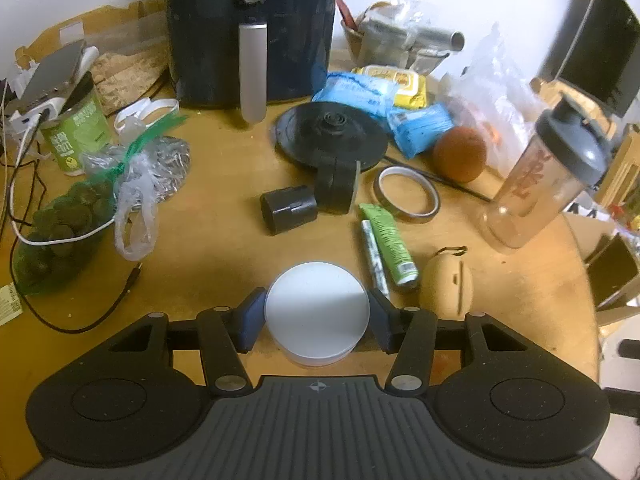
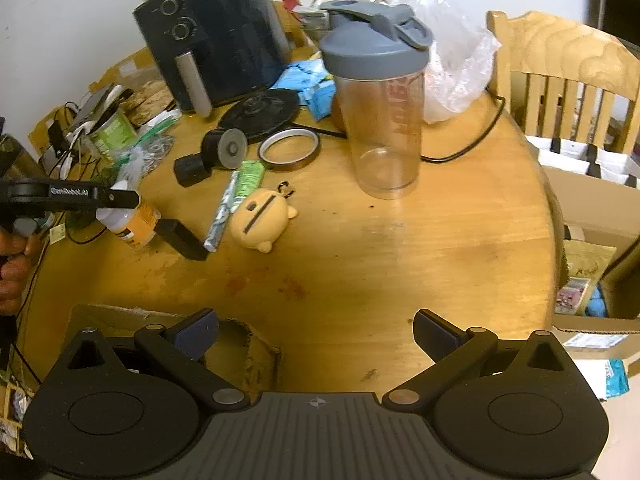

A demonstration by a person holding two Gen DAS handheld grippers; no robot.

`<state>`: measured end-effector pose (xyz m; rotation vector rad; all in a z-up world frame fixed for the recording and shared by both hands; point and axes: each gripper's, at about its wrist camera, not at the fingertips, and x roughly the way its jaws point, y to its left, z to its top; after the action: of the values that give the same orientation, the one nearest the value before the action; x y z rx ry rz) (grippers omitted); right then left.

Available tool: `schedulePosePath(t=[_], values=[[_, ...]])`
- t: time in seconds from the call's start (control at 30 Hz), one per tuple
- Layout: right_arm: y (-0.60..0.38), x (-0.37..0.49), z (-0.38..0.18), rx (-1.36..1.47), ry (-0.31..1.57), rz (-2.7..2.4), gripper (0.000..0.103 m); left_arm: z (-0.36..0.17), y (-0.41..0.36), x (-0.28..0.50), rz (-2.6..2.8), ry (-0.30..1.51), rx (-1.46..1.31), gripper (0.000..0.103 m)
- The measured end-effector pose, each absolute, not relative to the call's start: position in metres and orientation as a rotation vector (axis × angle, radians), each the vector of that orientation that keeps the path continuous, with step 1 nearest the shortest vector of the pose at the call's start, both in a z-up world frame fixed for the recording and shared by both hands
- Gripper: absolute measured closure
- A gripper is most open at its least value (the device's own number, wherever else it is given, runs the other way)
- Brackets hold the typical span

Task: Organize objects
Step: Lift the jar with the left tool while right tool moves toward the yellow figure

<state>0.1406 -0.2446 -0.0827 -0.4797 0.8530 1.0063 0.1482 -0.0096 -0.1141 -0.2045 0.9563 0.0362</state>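
My left gripper point(image 1: 317, 320) is shut on a small bottle point(image 1: 316, 300), its blue pads pressing on both sides below the round white cap. The right wrist view shows that bottle point(image 2: 138, 222) with an orange label, tilted and held just above the round wooden table point(image 2: 400, 260) at its left side. My right gripper point(image 2: 316, 332) stands open over the table's near edge with nothing between its fingers. Loose on the table lie a yellow character pouch point(image 2: 260, 220), a green tube point(image 2: 250, 178), a white pen point(image 2: 222, 212), a tape ring point(image 2: 289, 148) and a black cylinder point(image 2: 192, 170).
A clear shaker bottle point(image 2: 380, 100) with a grey lid stands mid-table. A dark air fryer point(image 2: 212, 40), a black round base point(image 2: 260, 114) and blue packets point(image 1: 360, 92) fill the back. A torn cardboard box point(image 2: 240, 344) sits under my right gripper. A wooden chair point(image 2: 560, 80) stands to the right.
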Motion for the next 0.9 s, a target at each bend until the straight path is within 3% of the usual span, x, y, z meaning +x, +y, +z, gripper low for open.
schedulePosePath(t=[0.9], values=[[-0.194,0.134,-0.086,-0.560,0.761,1.148,0.000,-0.067,-0.007,0.073,0.071,0.885,-0.351,0.051]])
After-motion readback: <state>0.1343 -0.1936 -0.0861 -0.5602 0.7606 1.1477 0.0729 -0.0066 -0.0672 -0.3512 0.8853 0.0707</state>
